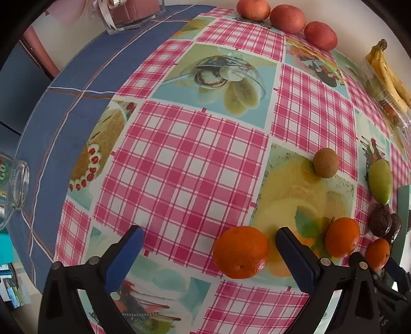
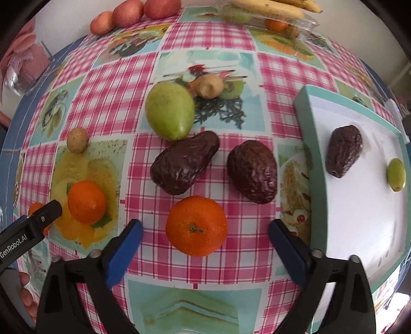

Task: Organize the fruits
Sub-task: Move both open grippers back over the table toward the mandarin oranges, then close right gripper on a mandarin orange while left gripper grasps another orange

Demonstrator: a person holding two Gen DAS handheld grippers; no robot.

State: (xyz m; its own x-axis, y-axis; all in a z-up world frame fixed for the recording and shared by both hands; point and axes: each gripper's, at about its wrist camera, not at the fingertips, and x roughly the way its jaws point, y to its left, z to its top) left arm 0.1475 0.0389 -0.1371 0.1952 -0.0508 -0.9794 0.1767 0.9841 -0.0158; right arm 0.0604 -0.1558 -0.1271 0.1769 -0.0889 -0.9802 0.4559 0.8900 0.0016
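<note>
A table under a pink checked cloth (image 2: pixel 231 218) bore oranges (image 2: pixel 196 226), dark avocados (image 2: pixel 183 165), a green mango (image 2: pixel 169 110) and a white tray (image 2: pixel 359 218).

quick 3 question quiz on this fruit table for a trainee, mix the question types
1. True or false: the right gripper is shut on the orange.
2. Which fruits already lie in the teal tray? A) two oranges B) a dark wrinkled fruit and a small green fruit C) a banana
3. Fill in: in the left wrist view, the three red fruits sit along the table's far ____.

Key: 1 false, both grippers are open; 2 B; 3 edge.
</note>
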